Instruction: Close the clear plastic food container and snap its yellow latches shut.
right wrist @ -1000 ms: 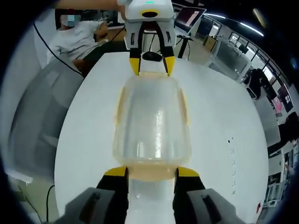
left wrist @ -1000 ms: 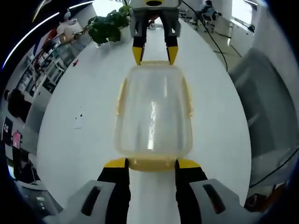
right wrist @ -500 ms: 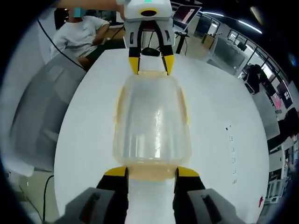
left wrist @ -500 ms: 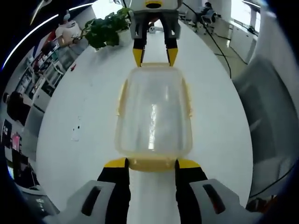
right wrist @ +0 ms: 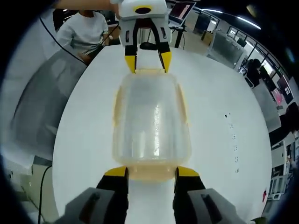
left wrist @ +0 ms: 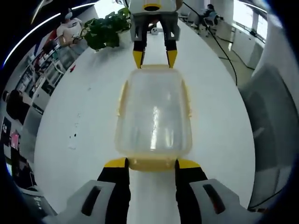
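The clear plastic rectangular food container with a yellow-trimmed lid sits on the white round counter, lid on, and nothing can be seen inside through its cloudy walls. A bright streak of reflected light runs along its top. Yellow latches lie along its long sides, close against the walls; whether they are fully snapped down cannot be told.

In the left gripper view, the left gripper has its yellow-tipped black fingers spread apart, one at each corner of the container's near end, where a yellow end latch lies between them. At the far end the right gripper faces it, its fingers also apart and flanking the far end latch.

In the right gripper view the same container lies between the right gripper below and the left gripper beyond.

A green leafy potted plant stands on the counter behind the container. A seated person in a white shirt is beyond the counter's edge.
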A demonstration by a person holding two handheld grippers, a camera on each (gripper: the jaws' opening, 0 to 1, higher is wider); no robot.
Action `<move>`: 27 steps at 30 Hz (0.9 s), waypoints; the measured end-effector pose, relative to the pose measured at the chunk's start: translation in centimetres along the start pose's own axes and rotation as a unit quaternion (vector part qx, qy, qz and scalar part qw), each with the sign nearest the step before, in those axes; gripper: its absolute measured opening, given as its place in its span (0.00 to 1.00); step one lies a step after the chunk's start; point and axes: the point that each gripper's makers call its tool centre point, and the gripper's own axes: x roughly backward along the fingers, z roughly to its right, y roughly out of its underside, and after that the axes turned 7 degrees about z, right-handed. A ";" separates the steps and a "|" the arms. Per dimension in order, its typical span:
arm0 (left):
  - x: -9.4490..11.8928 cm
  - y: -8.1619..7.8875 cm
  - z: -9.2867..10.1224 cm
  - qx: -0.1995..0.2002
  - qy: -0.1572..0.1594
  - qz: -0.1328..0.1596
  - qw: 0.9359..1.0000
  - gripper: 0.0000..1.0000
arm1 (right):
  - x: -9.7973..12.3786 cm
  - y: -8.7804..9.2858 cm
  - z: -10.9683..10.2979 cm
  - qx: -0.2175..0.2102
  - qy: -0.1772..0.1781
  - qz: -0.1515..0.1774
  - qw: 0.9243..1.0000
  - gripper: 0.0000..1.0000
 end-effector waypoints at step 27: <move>-3.0 0.4 -0.3 0.014 0.023 -0.003 1.000 0.36 | -1.8 2.8 0.6 -0.015 -0.034 -0.006 0.999 0.35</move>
